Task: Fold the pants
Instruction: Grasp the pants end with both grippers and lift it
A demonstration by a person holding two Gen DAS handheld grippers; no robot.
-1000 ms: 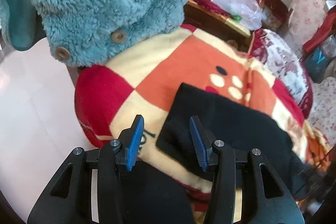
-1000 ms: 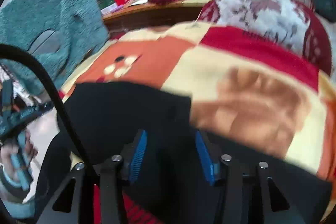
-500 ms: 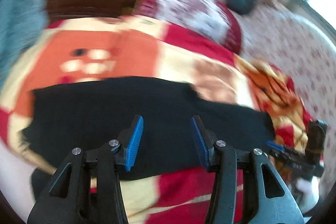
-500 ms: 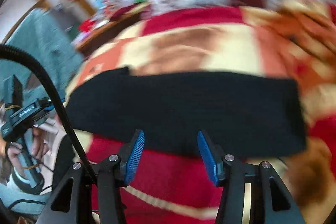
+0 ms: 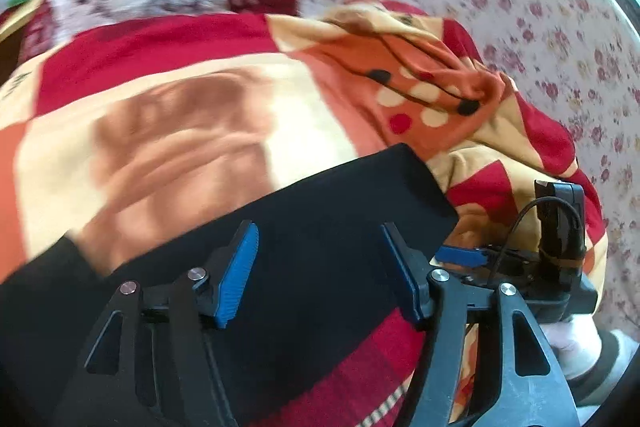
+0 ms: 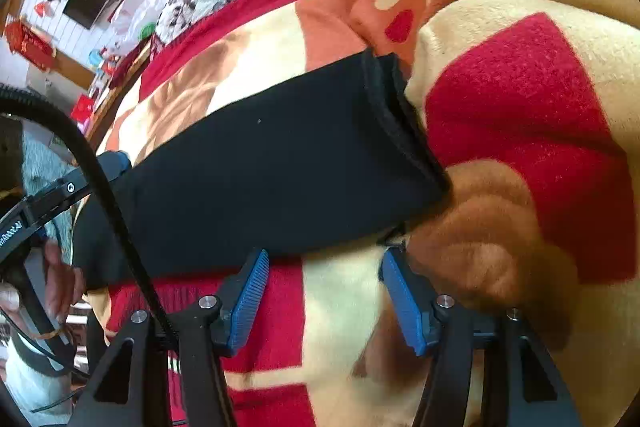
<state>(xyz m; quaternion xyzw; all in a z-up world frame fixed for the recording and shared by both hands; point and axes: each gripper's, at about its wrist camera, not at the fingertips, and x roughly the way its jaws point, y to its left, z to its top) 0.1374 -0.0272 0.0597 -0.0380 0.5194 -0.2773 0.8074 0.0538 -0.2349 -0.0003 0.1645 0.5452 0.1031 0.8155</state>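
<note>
My black pants (image 6: 256,163) lie stretched in a long band across the patterned fleece blanket (image 6: 520,115), already folded lengthwise, hem end toward the bunched-up corner. In the past second I swung both tools from the waist side toward that cuff. My right gripper (image 6: 320,291) now hangs just short of the near edge beside the hem, jaws spread and empty; my left gripper (image 5: 316,275) hovers over mid-leg, likewise spread, holding nothing. I judge the crosswise fold comes next, starting from the cuff.
</note>
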